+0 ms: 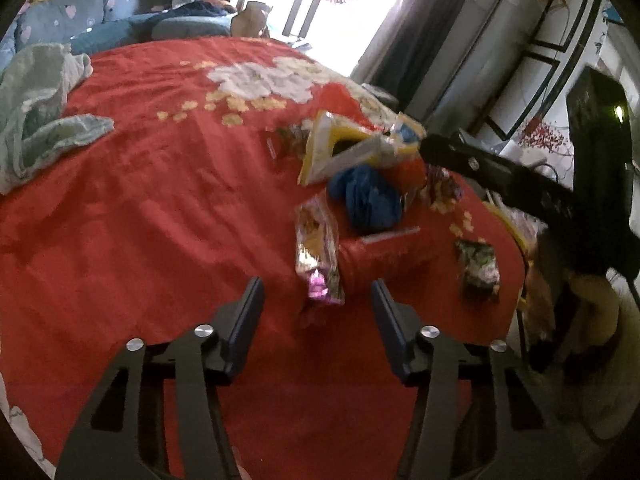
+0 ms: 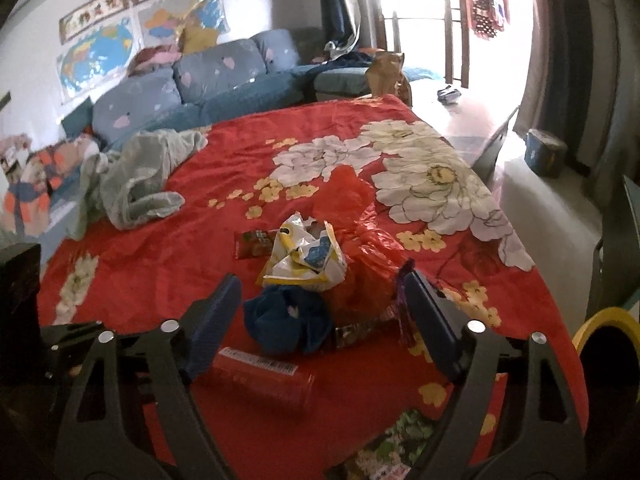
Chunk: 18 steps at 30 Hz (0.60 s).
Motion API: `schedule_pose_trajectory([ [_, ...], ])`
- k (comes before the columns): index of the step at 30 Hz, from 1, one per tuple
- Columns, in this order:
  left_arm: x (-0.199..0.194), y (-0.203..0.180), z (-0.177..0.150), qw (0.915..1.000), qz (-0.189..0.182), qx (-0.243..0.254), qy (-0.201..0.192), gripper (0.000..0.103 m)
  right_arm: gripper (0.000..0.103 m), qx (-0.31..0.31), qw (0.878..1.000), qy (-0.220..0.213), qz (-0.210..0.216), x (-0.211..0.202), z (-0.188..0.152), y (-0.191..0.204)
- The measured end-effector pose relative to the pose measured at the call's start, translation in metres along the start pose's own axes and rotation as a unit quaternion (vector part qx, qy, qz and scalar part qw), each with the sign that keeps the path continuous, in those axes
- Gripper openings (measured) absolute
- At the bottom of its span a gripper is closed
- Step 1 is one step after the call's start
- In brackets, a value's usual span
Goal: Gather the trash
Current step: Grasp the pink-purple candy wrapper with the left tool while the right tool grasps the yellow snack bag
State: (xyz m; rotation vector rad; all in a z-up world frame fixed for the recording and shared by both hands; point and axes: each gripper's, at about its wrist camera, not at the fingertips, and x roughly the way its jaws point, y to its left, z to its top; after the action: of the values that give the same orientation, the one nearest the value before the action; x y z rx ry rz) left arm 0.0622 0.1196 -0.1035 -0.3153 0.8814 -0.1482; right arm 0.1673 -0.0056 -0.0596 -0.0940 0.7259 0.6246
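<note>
Trash lies in a heap on the red flowered cloth (image 1: 140, 200). A shiny snack wrapper (image 1: 318, 252) and a red can (image 1: 380, 260) lie just ahead of my open, empty left gripper (image 1: 318, 304). Behind them are a crumpled blue wad (image 1: 366, 196), a yellow-white bag (image 1: 340, 148) and a green wrapper (image 1: 478, 266). In the right wrist view my open, empty right gripper (image 2: 320, 304) hovers over the blue wad (image 2: 288, 320), with the red can (image 2: 260, 380) below, the yellow-white bag (image 2: 304, 256) and a red plastic bag (image 2: 356, 216) beyond.
A grey-green cloth (image 2: 136, 184) lies at the far left of the table. A blue sofa (image 2: 208, 84) stands behind. The other gripper's black arm (image 1: 500, 176) reaches in from the right. A yellow tape roll (image 2: 600, 324) sits by the table's right edge.
</note>
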Motion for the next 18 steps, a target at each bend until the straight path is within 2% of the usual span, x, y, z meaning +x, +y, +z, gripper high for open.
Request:
schedule_pose_trajectory([
  [10,0.002,0.007,-0.005,0.9999,-0.002,-0.009,0.005,0.036,0.061,-0.025,0.999,0.023,-0.014,0.024,0.005,0.007],
  [14,0.002,0.008,-0.006,0.9999,-0.004,-0.010,0.006,0.027,0.049,-0.034,0.999,0.028,-0.017,0.029,0.006,0.011],
  [16,0.003,0.009,-0.005,0.9999,-0.005,-0.012,0.006,0.021,0.040,-0.036,0.999,0.030,-0.016,0.030,0.006,0.012],
  [18,0.003,0.009,-0.004,0.9999,-0.005,-0.011,0.006,0.019,0.039,-0.037,0.999,0.030,-0.019,0.031,0.005,0.013],
])
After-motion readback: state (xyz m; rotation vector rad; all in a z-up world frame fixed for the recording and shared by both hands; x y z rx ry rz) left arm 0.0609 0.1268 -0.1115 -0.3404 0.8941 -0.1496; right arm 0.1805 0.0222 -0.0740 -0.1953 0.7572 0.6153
